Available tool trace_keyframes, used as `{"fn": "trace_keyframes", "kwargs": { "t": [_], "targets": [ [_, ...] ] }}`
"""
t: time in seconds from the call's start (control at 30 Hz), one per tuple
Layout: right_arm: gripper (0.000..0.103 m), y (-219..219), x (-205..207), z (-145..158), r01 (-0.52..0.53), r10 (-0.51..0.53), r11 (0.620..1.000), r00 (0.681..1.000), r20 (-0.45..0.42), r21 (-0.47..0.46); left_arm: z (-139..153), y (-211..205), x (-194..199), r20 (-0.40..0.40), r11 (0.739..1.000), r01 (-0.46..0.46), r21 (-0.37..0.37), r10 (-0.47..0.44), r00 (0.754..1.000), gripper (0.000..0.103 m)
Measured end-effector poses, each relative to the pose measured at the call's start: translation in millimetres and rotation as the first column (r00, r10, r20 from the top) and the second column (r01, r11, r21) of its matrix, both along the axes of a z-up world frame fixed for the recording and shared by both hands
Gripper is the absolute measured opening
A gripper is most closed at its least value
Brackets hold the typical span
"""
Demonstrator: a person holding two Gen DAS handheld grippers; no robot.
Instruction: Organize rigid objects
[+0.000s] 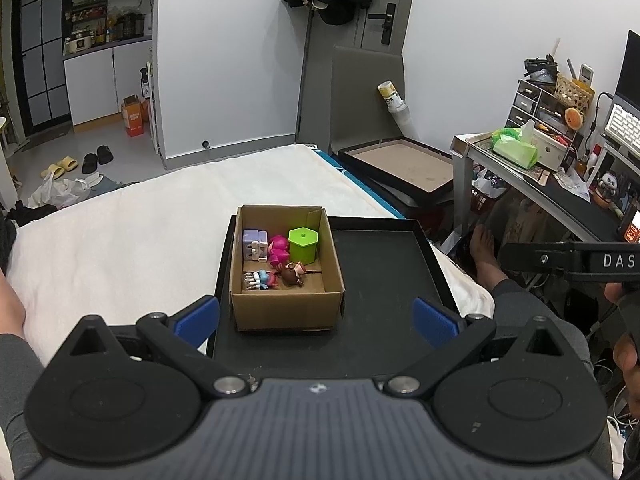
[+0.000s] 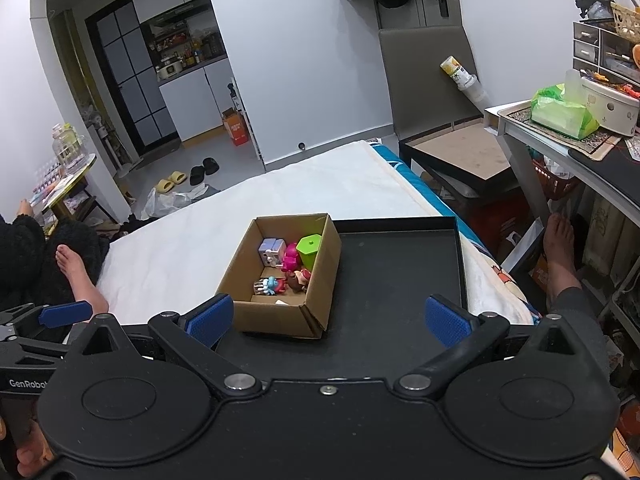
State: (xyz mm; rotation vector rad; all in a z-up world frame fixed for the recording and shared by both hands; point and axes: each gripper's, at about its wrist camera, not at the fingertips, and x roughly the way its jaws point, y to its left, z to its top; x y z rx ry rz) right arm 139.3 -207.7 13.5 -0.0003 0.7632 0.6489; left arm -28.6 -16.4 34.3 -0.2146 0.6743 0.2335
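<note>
A brown cardboard box (image 1: 288, 308) (image 2: 280, 314) stands on the left part of a black tray (image 1: 384, 276) (image 2: 400, 272) on the bed. Inside lie a green hexagonal container (image 1: 303, 245) (image 2: 309, 249), a lilac block toy (image 1: 255, 244) (image 2: 271, 251), a pink figure (image 1: 279, 250) (image 2: 289, 258), a brown figure (image 1: 293, 273) (image 2: 298, 279) and a small blue-haired figure (image 1: 260, 280) (image 2: 270, 286). My left gripper (image 1: 316, 320) hovers open just before the box, holding nothing. My right gripper (image 2: 330, 320) is open too, empty, above the tray's near edge.
The white bed cover (image 1: 132, 232) (image 2: 240, 208) spreads left of the tray. A cluttered desk (image 1: 560, 168) (image 2: 580, 148) stands at the right, with a bare foot (image 1: 486, 252) (image 2: 560, 252) below it. Another foot (image 2: 78, 276) rests at the bed's left side.
</note>
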Motion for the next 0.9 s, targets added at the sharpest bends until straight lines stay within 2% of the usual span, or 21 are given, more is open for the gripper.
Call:
{"fn": "trace_keyframes", "kwargs": {
  "t": [0.43,0.9],
  "targets": [
    [0.103,1.6,-1.5,0.7,0.013,-0.013,1.000,1.000,-0.001,-0.008,2.9,-1.2,2.3,0.001,1.000,-0.010,0.021,0.010,1.000,0.102],
    [0.103,1.1,-0.9,-4.0,0.019,-0.019,1.000,1.000,-0.016,-0.019,-1.1,-0.5,1.8,0.002,1.000,-0.015,0.005,0.015,1.000,0.102]
  ]
}}
